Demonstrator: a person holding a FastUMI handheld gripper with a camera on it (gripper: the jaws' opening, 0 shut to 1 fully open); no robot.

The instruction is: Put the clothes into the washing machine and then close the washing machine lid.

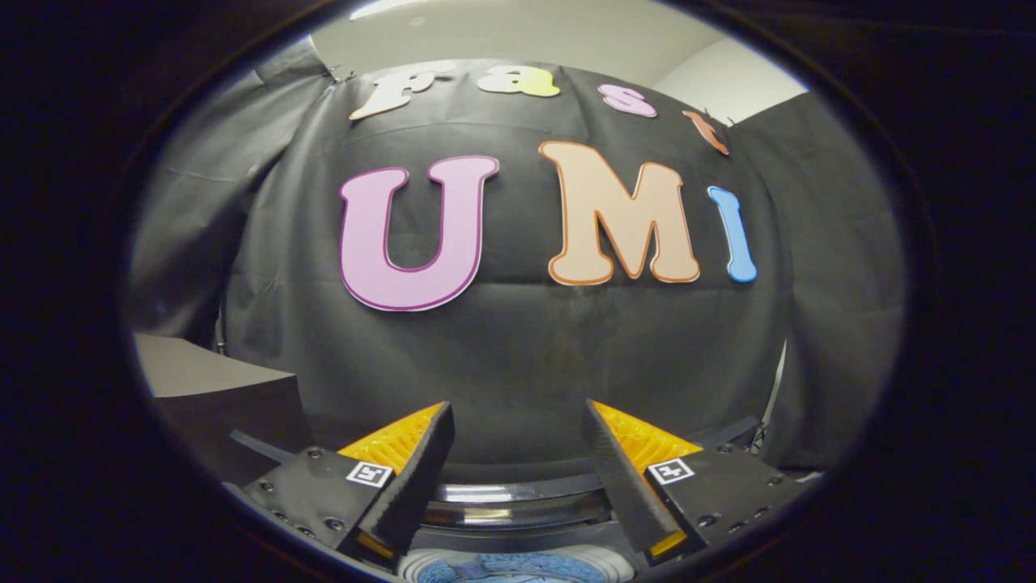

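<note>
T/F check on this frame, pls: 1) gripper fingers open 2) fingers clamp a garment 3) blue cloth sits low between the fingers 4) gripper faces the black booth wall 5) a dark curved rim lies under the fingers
1) True: the gripper has its fingers spread apart.
2) False: nothing is between the fingers; they press on no garment.
3) True: a blue cloth shows low down between the finger bases.
4) True: the black cloth wall lies beyond the fingers.
5) True: a dark curved rim, seemingly the washing machine's, runs between and below the fingers.
</note>
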